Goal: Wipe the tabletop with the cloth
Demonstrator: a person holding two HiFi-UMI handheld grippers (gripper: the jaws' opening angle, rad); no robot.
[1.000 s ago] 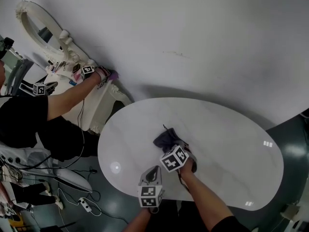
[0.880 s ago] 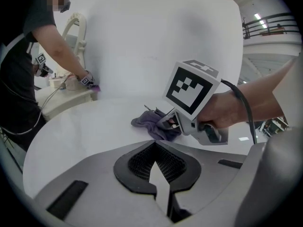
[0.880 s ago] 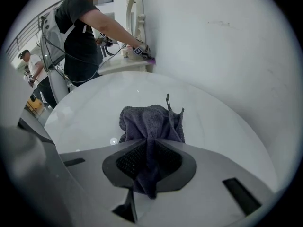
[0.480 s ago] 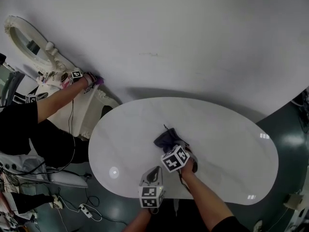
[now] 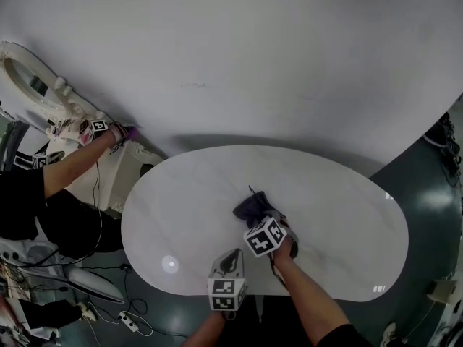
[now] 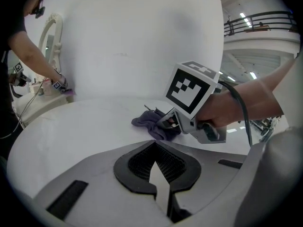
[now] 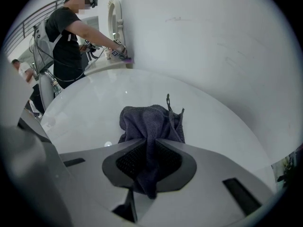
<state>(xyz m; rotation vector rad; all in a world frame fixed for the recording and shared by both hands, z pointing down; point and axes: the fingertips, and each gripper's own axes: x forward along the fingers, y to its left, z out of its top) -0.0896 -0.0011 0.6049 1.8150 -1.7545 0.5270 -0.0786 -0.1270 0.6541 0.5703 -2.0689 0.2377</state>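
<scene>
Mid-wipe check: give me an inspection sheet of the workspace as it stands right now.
Surface: white oval tabletop, glossy.
Job's things: dark cloth bunched near the table's middle.
Clutter: nothing seen.
Grippers: right gripper shut on the cloth; left gripper shut, empty, by the near edge.
Cables: cable running from the right gripper's handle; cords on the floor, left.
Surroundings: white wall; a person working by a mirror, left.

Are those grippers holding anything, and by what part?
The right gripper pinches a bunched end of the dark cloth; the left gripper holds nothing.
</scene>
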